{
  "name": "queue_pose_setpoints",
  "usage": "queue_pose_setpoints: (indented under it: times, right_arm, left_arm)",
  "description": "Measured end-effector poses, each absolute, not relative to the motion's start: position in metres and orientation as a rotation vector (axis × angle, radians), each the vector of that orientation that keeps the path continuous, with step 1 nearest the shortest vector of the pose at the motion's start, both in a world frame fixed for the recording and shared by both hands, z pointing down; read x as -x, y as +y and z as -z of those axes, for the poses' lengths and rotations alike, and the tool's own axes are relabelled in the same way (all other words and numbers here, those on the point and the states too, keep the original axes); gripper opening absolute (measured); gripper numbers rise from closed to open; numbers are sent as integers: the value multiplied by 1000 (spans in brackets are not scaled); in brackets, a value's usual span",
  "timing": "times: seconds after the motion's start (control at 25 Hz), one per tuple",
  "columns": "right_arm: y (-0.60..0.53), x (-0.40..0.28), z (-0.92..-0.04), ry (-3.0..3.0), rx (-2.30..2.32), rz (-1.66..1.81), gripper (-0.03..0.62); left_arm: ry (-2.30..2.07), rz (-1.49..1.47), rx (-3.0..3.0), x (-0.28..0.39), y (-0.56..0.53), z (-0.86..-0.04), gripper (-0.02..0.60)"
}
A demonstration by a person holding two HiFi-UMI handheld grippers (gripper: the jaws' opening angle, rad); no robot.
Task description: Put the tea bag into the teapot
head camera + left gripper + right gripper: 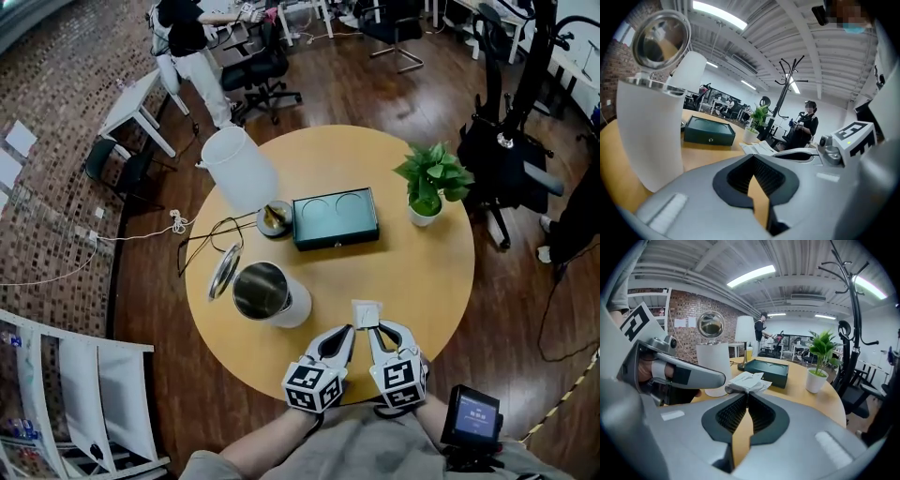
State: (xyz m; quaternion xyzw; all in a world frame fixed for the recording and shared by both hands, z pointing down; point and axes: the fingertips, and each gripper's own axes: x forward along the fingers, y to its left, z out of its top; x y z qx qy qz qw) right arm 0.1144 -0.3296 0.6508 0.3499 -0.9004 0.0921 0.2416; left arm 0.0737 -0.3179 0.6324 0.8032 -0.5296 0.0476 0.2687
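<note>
A white tea bag packet [367,310] hangs above the table's near edge, held between both grippers. My left gripper [351,328] is shut on its left side and my right gripper [373,328] is shut on its right side, their tips almost touching. In the right gripper view the crumpled packet [747,380] sits at my jaw tips. The left gripper view shows it as folded white paper [757,148] just past the shut jaws. The teapot [272,293], white with a steel inside, stands left of the grippers with its round lid [224,272] swung open.
A dark green box [335,217] lies mid-table, with a small round dish [275,218] and a tall white jug [237,169] to its left. A potted plant [429,183] stands at the right. A black cable [202,246] loops off the table's left edge [192,281].
</note>
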Motion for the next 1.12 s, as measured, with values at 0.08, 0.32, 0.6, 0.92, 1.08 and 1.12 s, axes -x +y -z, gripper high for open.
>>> queue_pose_setpoints:
  times: [0.08, 0.32, 0.6, 0.92, 1.08, 1.12]
  right_arm:
    - [-327, -114, -634, -2484, -967, -228, 23]
    - [-324, -114, -608, -2522, -975, -186, 23]
    - [-316, -105, -598, -2569, -927, -172, 23]
    - [-316, -78, -593, -2658, -796, -151, 23]
    - [-315, -63, -588, -2673, -770, -139, 23]
    - [-314, -58, -587, -2676, -769, -134, 23]
  left_arm:
    - [-1445, -101, -2192, -73, -316, -613, 0]
    - [-1494, -64, -2225, -72, -311, -587, 0]
    - [-1569, -52, -2192, -64, -299, -579, 0]
    - [-1705, -36, -2099, -41, -292, -580, 0]
    - [-1751, -10, -2073, -22, -287, -577, 0]
    - [-1758, 0, -2072, -16, -287, -576, 0]
